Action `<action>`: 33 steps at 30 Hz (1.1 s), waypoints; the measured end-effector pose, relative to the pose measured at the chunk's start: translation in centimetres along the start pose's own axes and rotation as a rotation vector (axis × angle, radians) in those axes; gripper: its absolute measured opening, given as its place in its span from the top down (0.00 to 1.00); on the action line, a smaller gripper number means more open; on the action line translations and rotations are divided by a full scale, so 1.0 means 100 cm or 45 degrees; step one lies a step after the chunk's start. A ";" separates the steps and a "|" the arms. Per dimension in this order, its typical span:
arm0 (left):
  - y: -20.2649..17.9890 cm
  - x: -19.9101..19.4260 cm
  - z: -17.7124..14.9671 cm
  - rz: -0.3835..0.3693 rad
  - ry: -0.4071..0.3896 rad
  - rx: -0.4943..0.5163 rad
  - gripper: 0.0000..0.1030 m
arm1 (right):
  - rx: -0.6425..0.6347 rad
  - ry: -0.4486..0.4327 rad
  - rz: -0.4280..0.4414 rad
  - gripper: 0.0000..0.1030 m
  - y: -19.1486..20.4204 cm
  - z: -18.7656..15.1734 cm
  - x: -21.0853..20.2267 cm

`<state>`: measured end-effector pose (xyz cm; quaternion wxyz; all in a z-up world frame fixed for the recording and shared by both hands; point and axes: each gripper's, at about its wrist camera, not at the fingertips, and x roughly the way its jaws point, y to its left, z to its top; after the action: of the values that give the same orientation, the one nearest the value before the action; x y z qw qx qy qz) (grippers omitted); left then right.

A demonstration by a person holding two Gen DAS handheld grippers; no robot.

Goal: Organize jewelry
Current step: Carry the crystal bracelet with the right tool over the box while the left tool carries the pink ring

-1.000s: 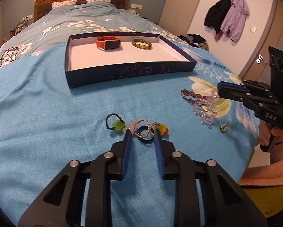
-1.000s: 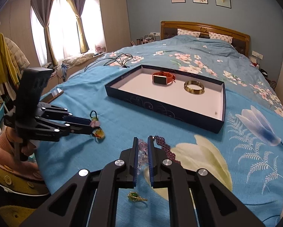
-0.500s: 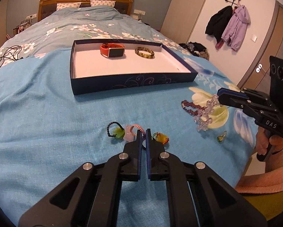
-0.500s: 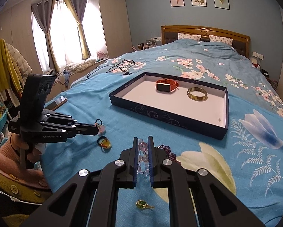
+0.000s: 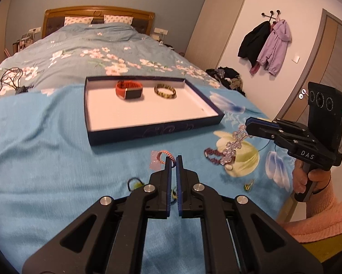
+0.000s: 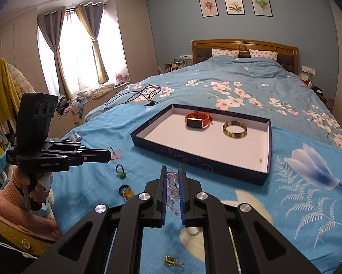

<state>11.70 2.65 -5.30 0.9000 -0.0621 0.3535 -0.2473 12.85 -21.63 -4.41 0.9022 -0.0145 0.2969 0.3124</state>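
My left tongs (image 5: 173,159) are clamped on the pink braided bracelet (image 5: 163,154), and I have it off the bed (image 5: 45,137); its pale pink charm (image 5: 154,162) dangles just left of the tips. In the right wrist view the same left tongs (image 6: 109,154) reach in from the left with the pink charm (image 6: 116,154) hanging at their tip above the blue cover.

My right tongs (image 6: 171,171) are closed narrow on the clear bead bracelet (image 6: 172,178). From the left camera I see those right tongs (image 5: 247,123) lifting one end of the clear beads (image 5: 233,143), while the strand trails down to the dark red beaded bracelet (image 5: 213,156) lying on the bed's yellow flower print.

The navy box tray (image 6: 193,162) sits farther up the bed, well apart from both tongs. Inside it, towards the far wall, an orange smartwatch (image 6: 197,119) lies left of a gold-brown bangle (image 6: 235,129).

Still on the cover near me: a green-charm ring on a dark cord (image 6: 120,171), a yellow-orange ring (image 6: 126,191) just nearer, and a small gold-green brooch (image 6: 172,261) at the near edge. A tangle of black cable (image 6: 134,96) lies far left on the bed.
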 end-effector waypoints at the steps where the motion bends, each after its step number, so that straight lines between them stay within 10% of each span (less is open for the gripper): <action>1: -0.001 -0.001 0.003 0.001 -0.009 0.003 0.96 | 0.004 -0.006 -0.004 0.92 -0.002 0.002 0.000; 33: 0.003 0.016 0.053 0.055 -0.080 0.037 0.96 | 0.058 -0.124 -0.098 0.92 -0.041 0.055 0.017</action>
<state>16.36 1.82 -2.41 0.9166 -0.0492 0.3229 -0.2307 19.18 -22.83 -1.51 0.9270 0.0097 0.2589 0.2712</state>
